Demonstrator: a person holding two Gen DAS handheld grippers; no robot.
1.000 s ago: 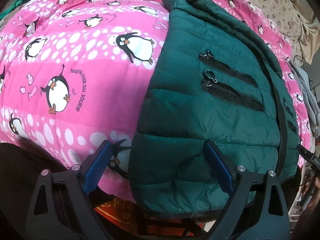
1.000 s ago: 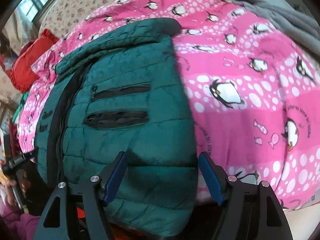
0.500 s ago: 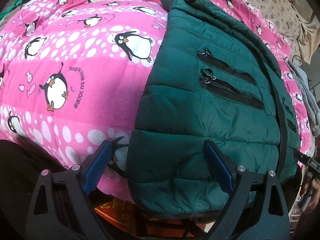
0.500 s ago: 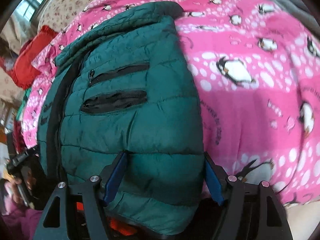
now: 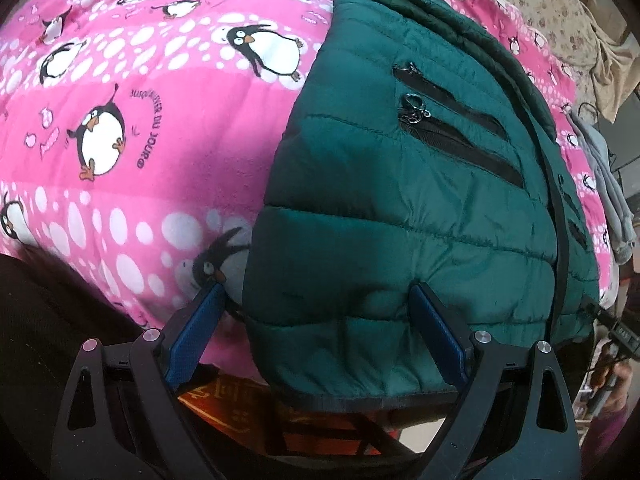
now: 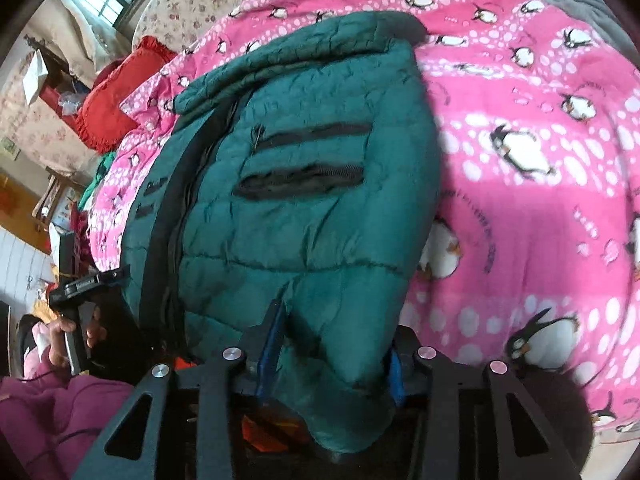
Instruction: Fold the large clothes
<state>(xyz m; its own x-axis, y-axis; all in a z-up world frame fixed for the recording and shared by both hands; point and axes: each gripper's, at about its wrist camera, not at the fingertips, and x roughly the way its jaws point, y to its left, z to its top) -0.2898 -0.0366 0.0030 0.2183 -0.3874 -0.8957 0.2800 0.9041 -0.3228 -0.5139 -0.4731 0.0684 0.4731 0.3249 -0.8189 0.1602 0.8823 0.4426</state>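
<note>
A dark green quilted jacket [image 5: 400,184] lies on a pink penguin blanket [image 5: 140,128], its hem hanging over the near bed edge. My left gripper [image 5: 316,320] is open, its blue pads straddling the jacket's left hem corner. In the right wrist view the jacket [image 6: 304,200] fills the middle, with two black zip pockets. My right gripper [image 6: 332,344] has narrowed onto the jacket's right hem corner, and the fabric bunches between its blue pads [image 6: 272,344].
A grey garment [image 5: 612,200] lies on the blanket at the right. A red cushion [image 6: 116,92] sits at the far left of the bed. The other gripper and the hand holding it [image 6: 76,320] show at the left edge. Orange fabric [image 5: 224,400] lies under the bed edge.
My right gripper has moved in and closed on the jacket's right hem corner, bunching it. My left gripper has edged closer to the left hem corner and stays open.
</note>
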